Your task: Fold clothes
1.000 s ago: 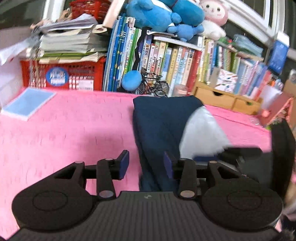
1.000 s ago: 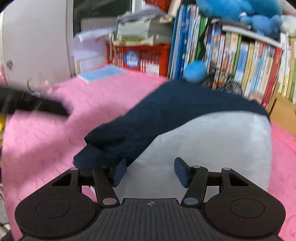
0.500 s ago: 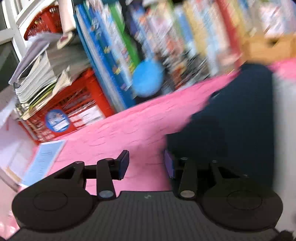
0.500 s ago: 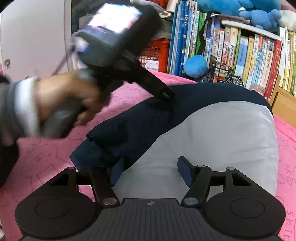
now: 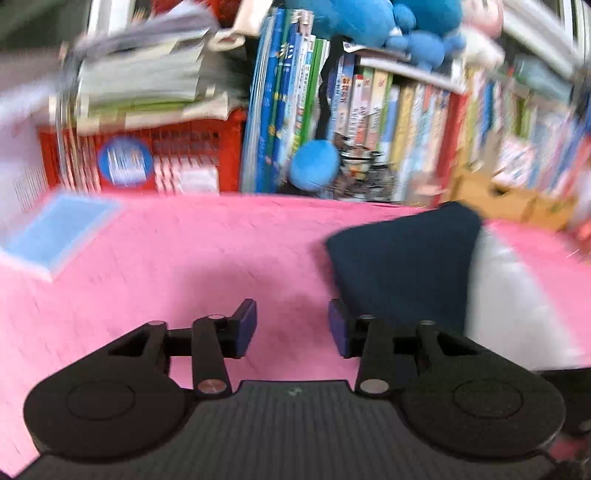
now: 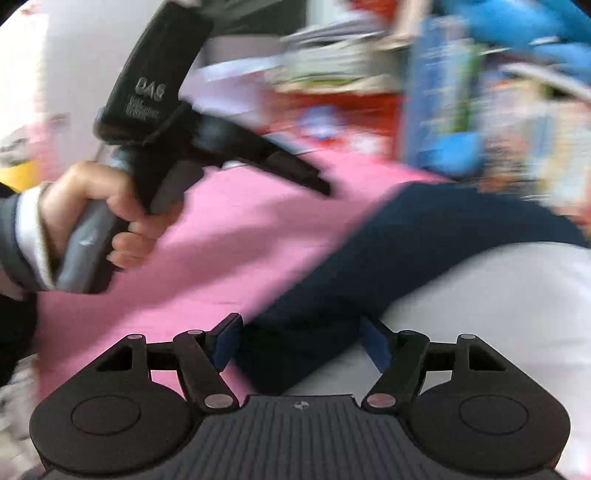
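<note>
Overhead, left gripper (image 6: 317, 186) tilted down, right gripper (image 6: 301, 345) over garment (image 6: 424, 236) — both jaws opening, nothing gripped.

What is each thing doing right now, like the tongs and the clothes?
Left tongs: jaws opening, nothing between them, over the pink mat.
Right tongs: jaws opening, navy cloth between them, not pinched.
Garment: navy and white, lying partly folded on the mat.
Blue booklet: flat, closed.

Pink textured table cover (image 5: 184, 258), crowded row of upright colourful books (image 5: 369, 110), red plastic crate (image 5: 207, 155), blue plush toys (image 5: 406, 26) above
</note>
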